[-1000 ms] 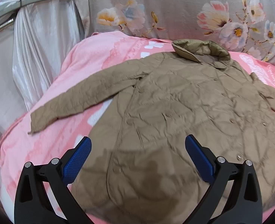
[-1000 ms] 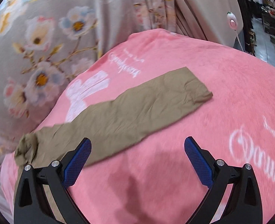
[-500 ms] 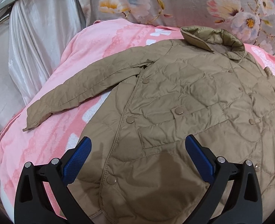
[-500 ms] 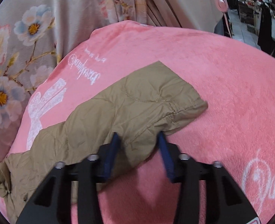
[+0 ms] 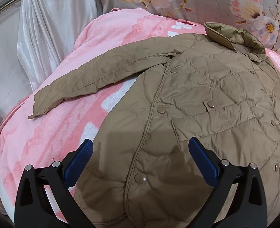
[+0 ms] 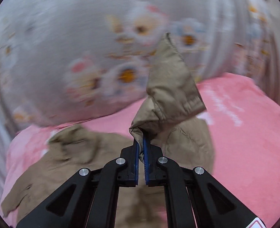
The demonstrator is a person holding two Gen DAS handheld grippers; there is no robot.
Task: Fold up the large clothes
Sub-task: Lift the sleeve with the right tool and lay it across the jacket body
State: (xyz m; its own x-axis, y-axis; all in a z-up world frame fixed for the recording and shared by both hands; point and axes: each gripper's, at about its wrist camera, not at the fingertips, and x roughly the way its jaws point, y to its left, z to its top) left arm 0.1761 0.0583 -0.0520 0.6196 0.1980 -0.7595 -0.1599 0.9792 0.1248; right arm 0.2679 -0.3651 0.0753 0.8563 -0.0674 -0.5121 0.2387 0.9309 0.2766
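A tan quilted jacket (image 5: 197,98) lay spread front-up across a pink blanket (image 5: 50,133) when these two views were taken. My left claw (image 5: 140,159) hung released above the jacket's lower front, its blue pads (image 5: 79,159) wide apart and touching nothing, a snap button (image 5: 140,177) on the placket showing between them. The jacket's one sleeve (image 5: 94,79) stretched flat toward the blanket's edge, its cuff near a pale satin drape (image 5: 45,28). The collar (image 5: 235,38) stood turned up at the far end, close against grey cloth printed with flowers (image 5: 197,1).

On the other side, my right claw (image 6: 141,144) had just clenched on the other sleeve (image 6: 170,87), its jaws having closed in the last moment with the fabric caught between them. The pads pinched a fold of the cuff end, and the sleeve rose from them in a crumpled peak, lifted clear of the blanket, while the rest of the jacket stayed lying below and to the left in that view. The floral cloth behind was blurred in the right wrist view, so its details could not be made out there.
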